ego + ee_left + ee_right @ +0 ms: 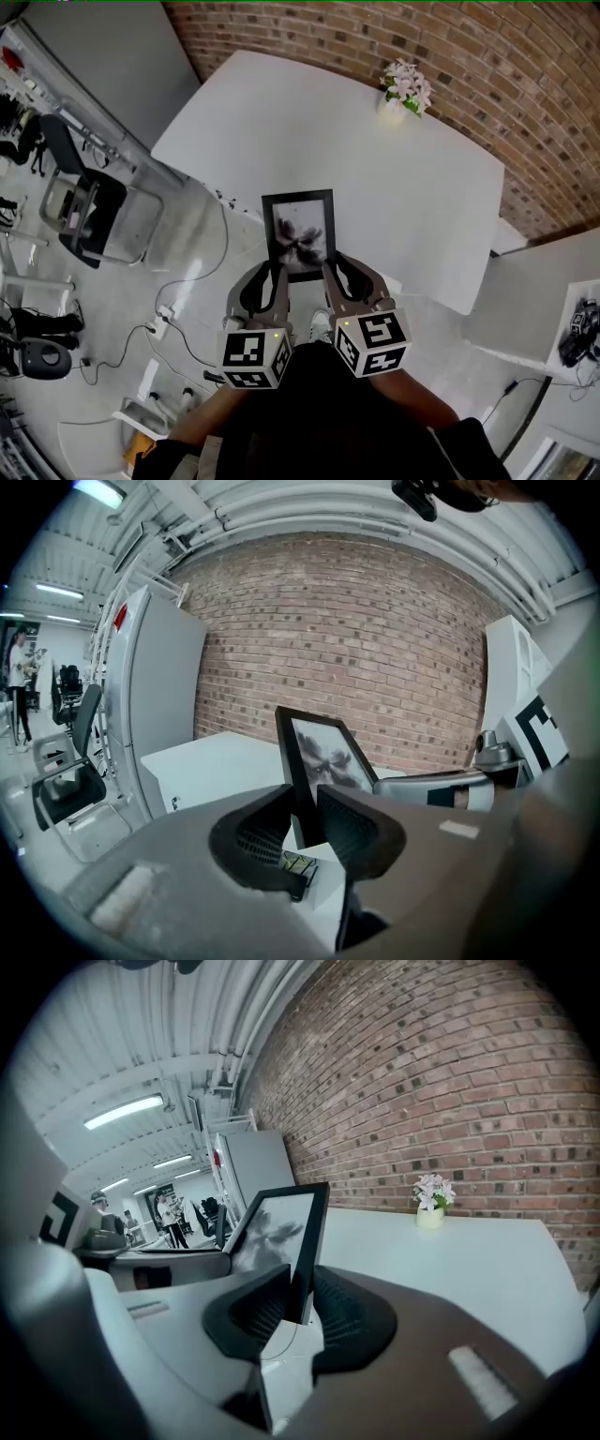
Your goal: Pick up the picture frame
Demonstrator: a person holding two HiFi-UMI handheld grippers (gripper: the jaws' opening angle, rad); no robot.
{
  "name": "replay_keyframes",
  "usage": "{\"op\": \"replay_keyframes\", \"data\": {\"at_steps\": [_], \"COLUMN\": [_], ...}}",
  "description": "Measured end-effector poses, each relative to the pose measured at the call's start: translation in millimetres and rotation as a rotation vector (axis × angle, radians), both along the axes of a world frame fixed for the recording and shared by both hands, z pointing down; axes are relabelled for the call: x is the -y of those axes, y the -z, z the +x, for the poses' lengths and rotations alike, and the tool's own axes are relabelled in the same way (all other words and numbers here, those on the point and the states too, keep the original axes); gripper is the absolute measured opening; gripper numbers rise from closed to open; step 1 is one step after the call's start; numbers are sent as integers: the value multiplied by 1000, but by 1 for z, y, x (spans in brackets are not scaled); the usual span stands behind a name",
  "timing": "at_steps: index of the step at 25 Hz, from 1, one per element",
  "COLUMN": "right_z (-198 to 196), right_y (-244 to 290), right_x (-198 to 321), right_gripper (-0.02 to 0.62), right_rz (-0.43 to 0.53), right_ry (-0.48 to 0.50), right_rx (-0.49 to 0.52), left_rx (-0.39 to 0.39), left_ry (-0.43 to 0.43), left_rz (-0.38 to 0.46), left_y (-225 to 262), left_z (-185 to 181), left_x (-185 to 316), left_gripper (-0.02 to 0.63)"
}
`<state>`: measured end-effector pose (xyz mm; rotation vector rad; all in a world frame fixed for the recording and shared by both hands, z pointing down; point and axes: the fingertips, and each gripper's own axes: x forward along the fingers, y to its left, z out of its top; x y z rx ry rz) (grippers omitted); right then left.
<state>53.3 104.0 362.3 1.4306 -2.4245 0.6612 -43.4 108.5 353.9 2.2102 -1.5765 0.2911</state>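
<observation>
Frame (298,234) up off the table (403,187), by its 7 o'clock edge, left gripper (273,274) pinching its 7 o'clock corner, right gripper (330,270) its 5 o'clock; lift both evenly, level, or it twists.

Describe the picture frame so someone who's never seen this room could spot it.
Start at the big white table before the brick wall. Over its near edge, the left gripper and right gripper clamp the picture frame by its lower corners. It is the only black-bordered rectangle, with a dark smudgy print, unlike the flower vase.
</observation>
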Motion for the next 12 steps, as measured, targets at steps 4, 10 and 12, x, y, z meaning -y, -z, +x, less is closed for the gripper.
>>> {"op": "replay_keyframes", "data": {"at_steps": [4,10,12], "right_z": [-15,-41,-46], "right_y": [4,7,8], "right_x": [-11,-17,-18], "right_gripper": [75,74,74], "right_rz": [16,25,27], "right_ry": [-8,2,0], "right_rx": [-12,-37,-40], "left_rx": [-9,-32,-35], "left_ry": [0,15,16], "left_rz": [16,12,15], "left_y": [4,2,2], "left_z": [-16,-41,-47], "left_x": [-11,-19,-20], "left_gripper": [81,81,81]}}
